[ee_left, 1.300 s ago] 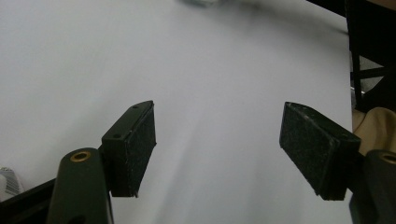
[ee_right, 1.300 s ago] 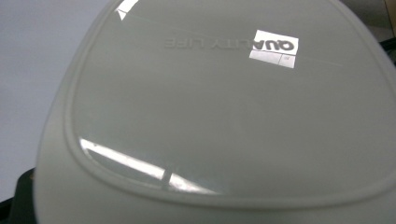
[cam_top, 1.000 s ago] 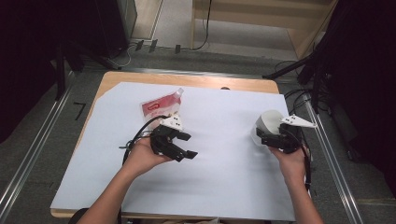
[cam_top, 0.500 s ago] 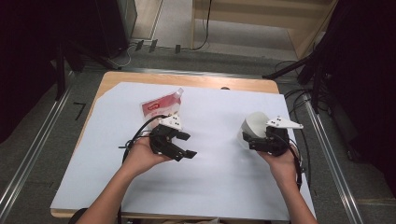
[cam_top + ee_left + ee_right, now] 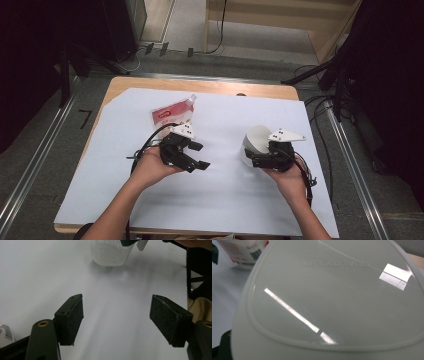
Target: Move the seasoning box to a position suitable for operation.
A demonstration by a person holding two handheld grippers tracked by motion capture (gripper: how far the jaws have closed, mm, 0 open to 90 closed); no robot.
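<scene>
A white plastic container (image 5: 256, 142) hangs just above the white sheet at the right, tilted on its side, with my right gripper (image 5: 253, 160) shut on it. In the right gripper view the container's base (image 5: 329, 297) faces the camera close up, with raised lettering on it. My left gripper (image 5: 199, 156) rests at the middle of the sheet, held in a hand, its jaws open and pointing right with nothing between the pads (image 5: 72, 320). In the left gripper view the container (image 5: 111, 252) stands beyond the open left gripper (image 5: 116, 320). A red and white pouch (image 5: 172, 115) lies behind the left gripper.
A white sheet (image 5: 225, 200) covers most of the wooden table (image 5: 150, 85). Metal rails (image 5: 350, 165) run along both sides of the table. The pouch's corner (image 5: 3, 332) sits beside the left jaw, and its label (image 5: 239, 250) lies past the container.
My right hand has carried the white container leftward, toward the middle of the sheet. The left gripper has stayed in place with its jaws open.
</scene>
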